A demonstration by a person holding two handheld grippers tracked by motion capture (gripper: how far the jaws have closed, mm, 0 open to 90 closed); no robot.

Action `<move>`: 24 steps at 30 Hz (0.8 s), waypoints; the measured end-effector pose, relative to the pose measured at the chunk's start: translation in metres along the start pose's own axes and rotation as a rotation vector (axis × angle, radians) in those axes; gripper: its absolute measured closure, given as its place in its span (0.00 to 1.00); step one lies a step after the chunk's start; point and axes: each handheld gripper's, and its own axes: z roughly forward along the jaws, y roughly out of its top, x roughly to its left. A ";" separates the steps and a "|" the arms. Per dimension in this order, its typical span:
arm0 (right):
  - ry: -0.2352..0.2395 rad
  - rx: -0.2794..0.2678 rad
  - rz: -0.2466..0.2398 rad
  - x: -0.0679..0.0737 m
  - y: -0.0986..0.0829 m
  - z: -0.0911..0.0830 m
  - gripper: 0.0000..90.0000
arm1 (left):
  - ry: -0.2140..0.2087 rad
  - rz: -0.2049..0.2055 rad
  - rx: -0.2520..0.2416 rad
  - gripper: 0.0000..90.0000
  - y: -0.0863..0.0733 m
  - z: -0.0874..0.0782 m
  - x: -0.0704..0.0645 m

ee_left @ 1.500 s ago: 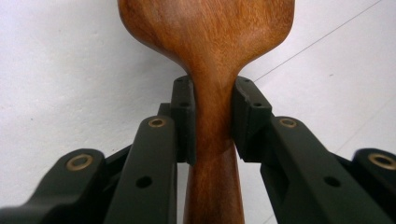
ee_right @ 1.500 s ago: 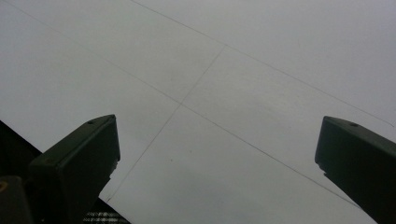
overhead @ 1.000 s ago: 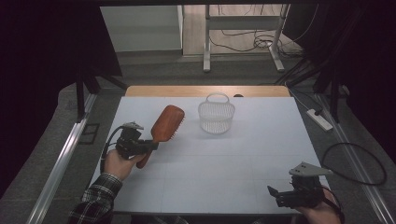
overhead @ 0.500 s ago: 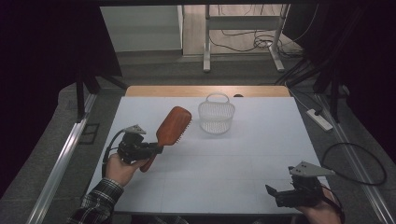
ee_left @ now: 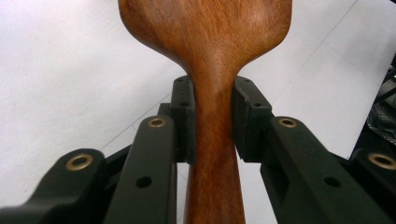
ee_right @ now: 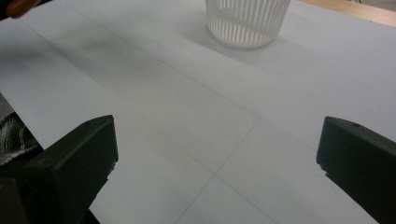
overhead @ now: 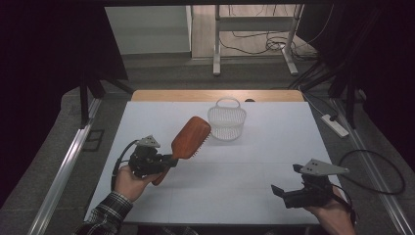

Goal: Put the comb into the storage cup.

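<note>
A brown wooden hairbrush (overhead: 188, 139) is held above the white table, its head pointing toward the white slatted basket (overhead: 226, 121) at the table's far middle. My left gripper (overhead: 169, 160) is shut on the brush's handle (ee_left: 212, 121), with both black pads pressed against the narrow neck below the head. The brush head's tip is just left of the basket's rim. My right gripper (overhead: 286, 178) is open near the table's front right edge, with nothing between its jaws; the basket (ee_right: 246, 21) stands far ahead of it.
The white table sheet (overhead: 274, 147) ends at a wooden strip (overhead: 195, 95) behind the basket. Metal rails run along both sides of the table. A power strip (overhead: 335, 125) and cables lie on the floor at the right.
My left gripper has carried the hairbrush to the right, so its head is now close to the basket. The right gripper has stayed in place.
</note>
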 end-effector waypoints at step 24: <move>0.111 -0.015 0.039 0.008 0.046 0.040 0.00 | -0.058 0.073 -0.059 0.81 0.016 0.015 -0.034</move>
